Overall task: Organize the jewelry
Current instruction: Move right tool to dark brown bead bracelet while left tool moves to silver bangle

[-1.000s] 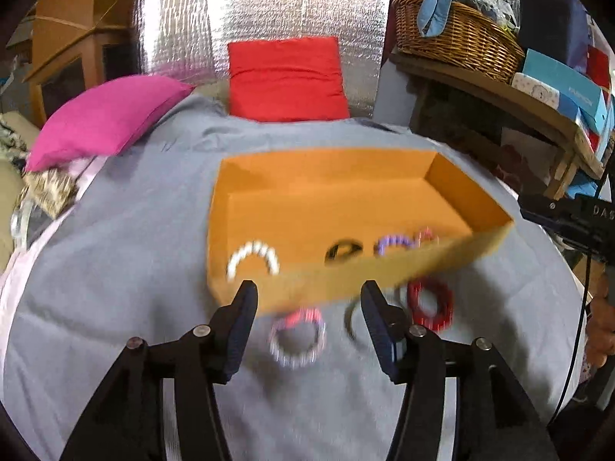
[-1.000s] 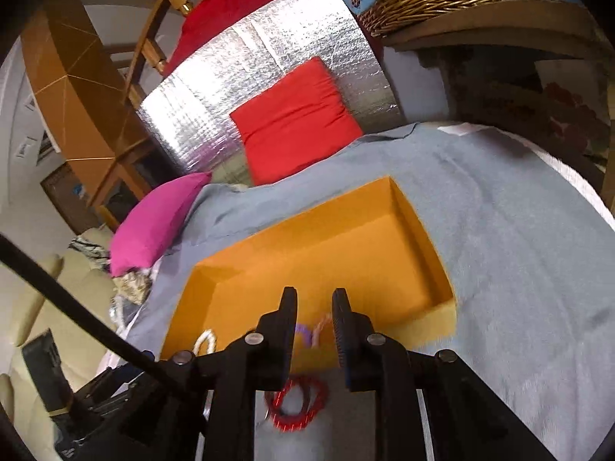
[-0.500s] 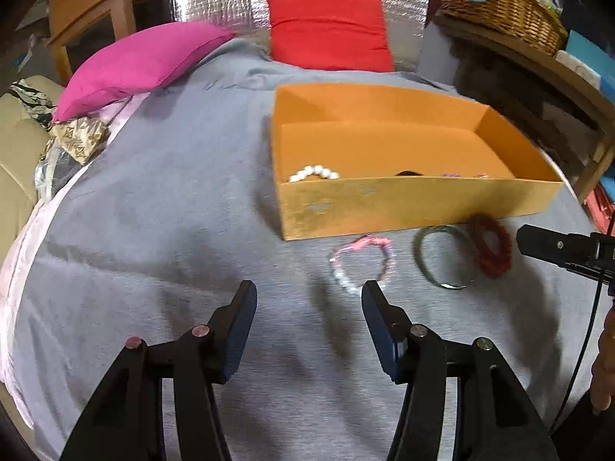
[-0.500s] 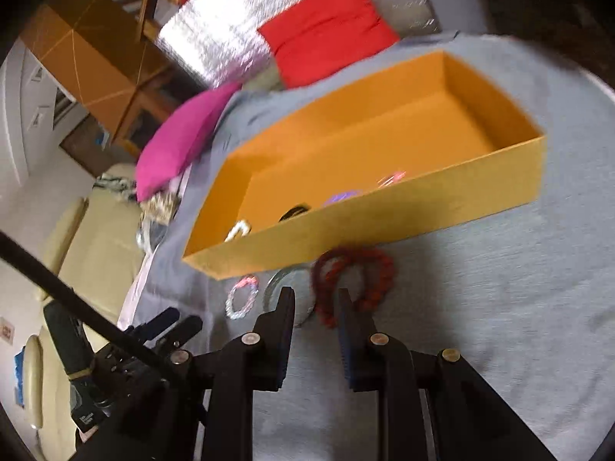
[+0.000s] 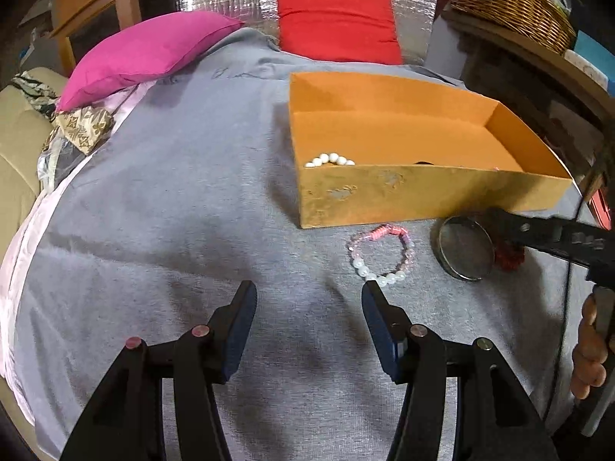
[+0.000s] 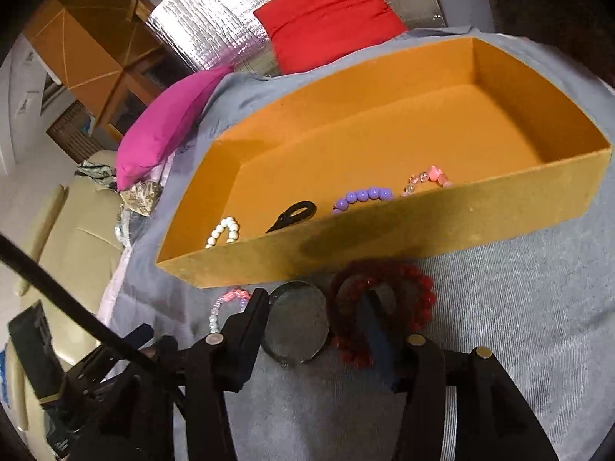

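An orange box [image 5: 423, 196] [image 6: 423, 226] stands on the grey cloth. In it lie a white pearl bracelet [image 6: 223, 230], a black ring [image 6: 296, 213], purple beads [image 6: 363, 196] and pink beads [image 6: 426, 178]. In front of the box lie a pink-and-white bead bracelet [image 5: 361, 265], a metal bangle [image 6: 292, 361] and a red bead bracelet [image 6: 419, 299]. My right gripper [image 6: 313, 303] is low over the cloth and its jaws are opening. The bangle and the red bracelet's left side lie between them, unpressed. My left gripper [image 5: 307, 296] stands open and empty, short of the pink-and-white bracelet.
A magenta pillow [image 5: 146, 57] and a red pillow [image 5: 338, 19] lie behind the box against a silver foil panel. A wicker basket [image 5: 511, 0] sits on a wooden shelf at the right. A beige sofa [image 6: 69, 238] borders the cloth on the left.
The left gripper has drawn back and sunk, so the box now lies farther ahead. The right gripper has dropped in front of the box to the bangle and red bracelet, and its jaws have widened.
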The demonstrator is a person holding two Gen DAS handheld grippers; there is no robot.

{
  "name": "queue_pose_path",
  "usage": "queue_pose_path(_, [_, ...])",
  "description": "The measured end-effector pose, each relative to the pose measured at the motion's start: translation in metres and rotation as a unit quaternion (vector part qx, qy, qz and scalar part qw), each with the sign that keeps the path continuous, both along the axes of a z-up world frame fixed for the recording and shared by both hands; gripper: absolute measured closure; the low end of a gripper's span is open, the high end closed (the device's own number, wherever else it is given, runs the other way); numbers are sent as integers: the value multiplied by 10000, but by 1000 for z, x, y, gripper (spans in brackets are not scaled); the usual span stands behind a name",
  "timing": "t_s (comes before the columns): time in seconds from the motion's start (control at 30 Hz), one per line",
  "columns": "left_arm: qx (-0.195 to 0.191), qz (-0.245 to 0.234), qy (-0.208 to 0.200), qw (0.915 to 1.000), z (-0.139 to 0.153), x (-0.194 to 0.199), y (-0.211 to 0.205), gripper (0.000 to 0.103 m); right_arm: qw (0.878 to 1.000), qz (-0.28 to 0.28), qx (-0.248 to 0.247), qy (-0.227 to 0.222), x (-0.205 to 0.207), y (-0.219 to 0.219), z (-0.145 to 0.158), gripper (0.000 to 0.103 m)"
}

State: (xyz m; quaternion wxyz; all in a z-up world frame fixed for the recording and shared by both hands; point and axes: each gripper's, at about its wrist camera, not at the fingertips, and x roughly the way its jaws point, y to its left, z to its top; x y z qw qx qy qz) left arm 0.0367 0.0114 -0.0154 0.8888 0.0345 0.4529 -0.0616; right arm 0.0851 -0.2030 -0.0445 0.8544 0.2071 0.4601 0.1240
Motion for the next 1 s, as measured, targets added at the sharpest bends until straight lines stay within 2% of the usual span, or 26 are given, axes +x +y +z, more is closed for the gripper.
queue_pose_path(0.1, [21,-55,-1,10000,-1,1,-5,45,9994,-20,-349,25,3,5,-5,93])
queue_pose_path(0.13, [15,-65,-2,10000,-1,1,-5,45,9990,-35,-450,5,2,5,-5,95])
queue_pose_path(0.27, [-20,-161,-82,9998,1,1,-13,45,9992,-199,-288,-185,-10,-12,7,96])
queue_pose_path(0.43, [-262,-538,-247,9979,6,-2,-32,45,9978,-610,53,-254,-25,-53,17,96])
queue_pose_path(0.53, [-371,-833,-250,9955,5,-3,-47,45,9954,-908,268,-112,-29,-82,14,96])
queue_pose_path(0.63, [-367,-1046,-247,9935,2,-4,-63,45,9919,-1184,391,234,-31,-107,2,96])
queue_pose_path(0.77, [-383,-1222,-243,9915,-1,-1,-79,45,9917,-1047,657,358,-32,-114,-1,96])
queue_pose_path(0.87, [-550,-1339,-190,9893,-4,2,-87,45,9938,-896,572,314,-31,-108,3,94])
queue_pose_path(0.93, [-605,-1396,-163,9882,-7,3,-92,45,9940,-897,517,347,-30,-107,3,91])
queue_pose_path(1.0, [-640,-1466,-111,9871,-11,4,-97,45,9943,-859,451,444,-26,-103,0,83])
